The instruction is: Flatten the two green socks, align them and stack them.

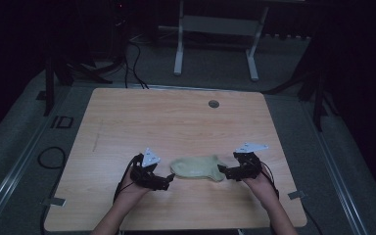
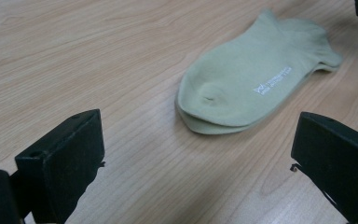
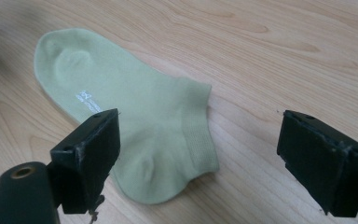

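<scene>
Pale green sock [image 1: 197, 167] flat on the table [image 1: 176, 122], lower middle of the high view, long axis running left to right between the two grippers. Left gripper [image 1: 168, 181] at the toe end, jaws spread wide with nothing between them, tips just beside the toe but apart from it. Right gripper [image 1: 223, 172] at the cuff and heel end, jaws likewise wide apart and gripping nothing, seemingly the closer of the two. From the left gripper view, sock [image 2: 256, 77] lying toward the upper right, toe nearest, small white print on the side, a second layer peeking out under the toe edge. From the right gripper view, sock [image 3: 135, 121] reaching from upper left down to lower centre, ribbed cuff and heel nearest, left jaw overlapping the fabric in the frame, contact uncertain. Next grasp likely easiest at the cuff, judging by this layout
</scene>
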### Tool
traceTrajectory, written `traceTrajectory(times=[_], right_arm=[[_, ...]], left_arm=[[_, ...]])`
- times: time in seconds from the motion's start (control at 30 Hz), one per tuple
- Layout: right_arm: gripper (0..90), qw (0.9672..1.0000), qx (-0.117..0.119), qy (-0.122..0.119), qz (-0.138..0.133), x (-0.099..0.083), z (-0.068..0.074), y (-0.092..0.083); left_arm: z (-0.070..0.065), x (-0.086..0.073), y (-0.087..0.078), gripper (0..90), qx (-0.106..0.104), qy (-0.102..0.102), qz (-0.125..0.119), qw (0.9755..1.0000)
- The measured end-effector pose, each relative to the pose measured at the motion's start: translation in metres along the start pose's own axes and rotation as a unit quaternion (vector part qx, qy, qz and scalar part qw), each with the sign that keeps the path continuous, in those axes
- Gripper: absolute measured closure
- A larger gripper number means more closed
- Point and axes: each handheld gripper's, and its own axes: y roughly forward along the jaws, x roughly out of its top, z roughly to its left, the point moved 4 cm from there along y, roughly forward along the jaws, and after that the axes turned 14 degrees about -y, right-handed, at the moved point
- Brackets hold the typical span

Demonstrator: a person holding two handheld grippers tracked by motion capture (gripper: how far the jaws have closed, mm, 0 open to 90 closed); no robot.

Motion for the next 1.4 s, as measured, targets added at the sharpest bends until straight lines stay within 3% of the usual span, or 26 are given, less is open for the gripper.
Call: traceTrajectory(times=[0.27,0.4,0.9,1.4], right_arm=[[13.4,1.0000,-0.004,0.006,-0.005,-0.012,-0.004,-0.004],[13.4,0.9997,-0.016,0.017,-0.008,-0.023,-0.012,-0.012],[13.7,0.9986,-0.036,0.038,-0.003,-0.051,-0.030,-0.035],[13.7,0.9967,-0.054,0.060,-0.008,-0.075,-0.038,-0.059]], left_arm=[[0.008,-0.001,-0.002,2.8,0.012,-0.008,-0.011,0.9998],[0.015,-0.003,-0.007,2.8,0.018,-0.022,-0.016,0.9995],[0.050,-0.020,-0.035,3.0,0.035,-0.055,-0.026,0.9975],[0.083,-0.044,-0.065,3.0,0.070,-0.082,-0.046,0.9930]])
